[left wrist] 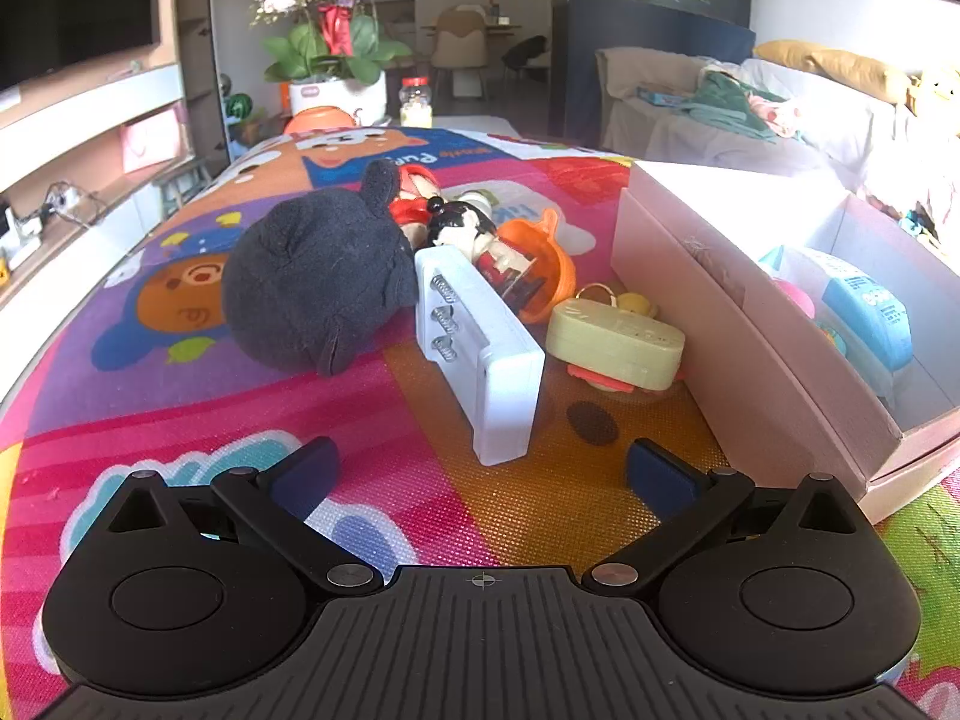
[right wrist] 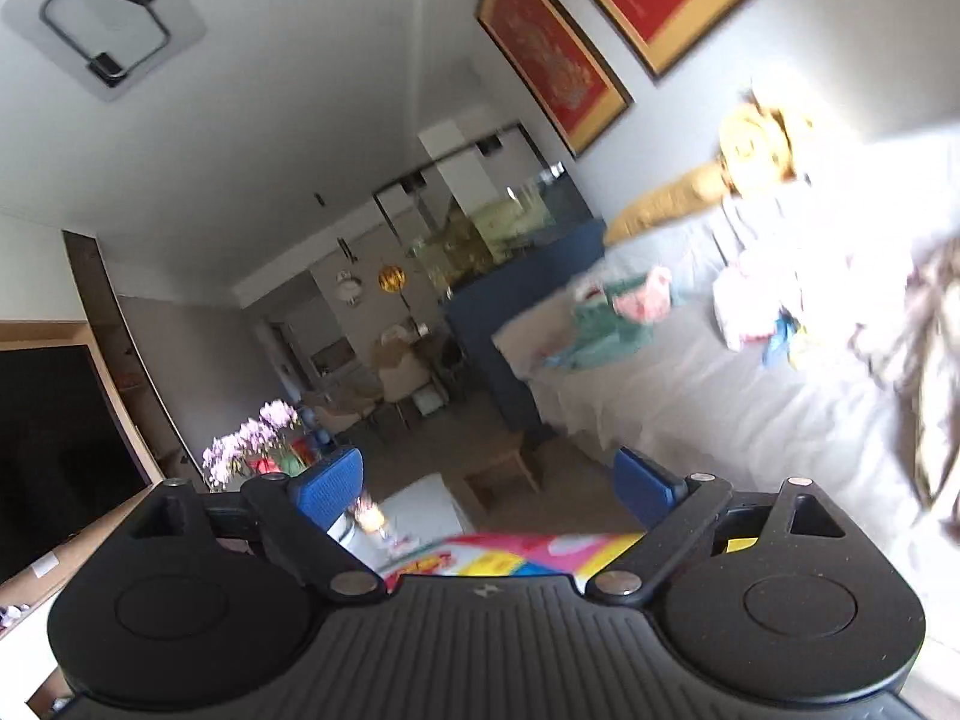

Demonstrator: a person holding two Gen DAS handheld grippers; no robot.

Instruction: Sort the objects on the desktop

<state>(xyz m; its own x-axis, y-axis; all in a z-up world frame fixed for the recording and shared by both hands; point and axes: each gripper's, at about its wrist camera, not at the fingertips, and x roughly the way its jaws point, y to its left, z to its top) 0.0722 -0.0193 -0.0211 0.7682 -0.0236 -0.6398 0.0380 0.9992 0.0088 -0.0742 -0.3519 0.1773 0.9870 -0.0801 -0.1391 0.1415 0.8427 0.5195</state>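
Observation:
In the left wrist view my left gripper point(left wrist: 480, 474) is open and empty, low over the colourful cartoon mat point(left wrist: 180, 384). Just ahead lies a white plastic battery holder point(left wrist: 480, 348) with springs. Behind it are a black plush toy point(left wrist: 312, 282), a small figure in a clear case point(left wrist: 480, 240), an orange plastic piece point(left wrist: 540, 258) and a pale yellow block point(left wrist: 618, 342). A pink open box point(left wrist: 720, 300) stands at the right, holding a blue-and-white item point(left wrist: 864, 312). My right gripper point(right wrist: 489, 486) is open and empty, tilted up toward the room, with only a strip of mat point(right wrist: 510, 552) below it.
A small dark oval patch point(left wrist: 591, 423) lies on the mat near the battery holder. A flowerpot with orchids point(left wrist: 336, 60) and a jar point(left wrist: 416, 102) stand at the mat's far end. A covered sofa point(left wrist: 780, 108) is at the right, a TV point(left wrist: 72, 6) at the left.

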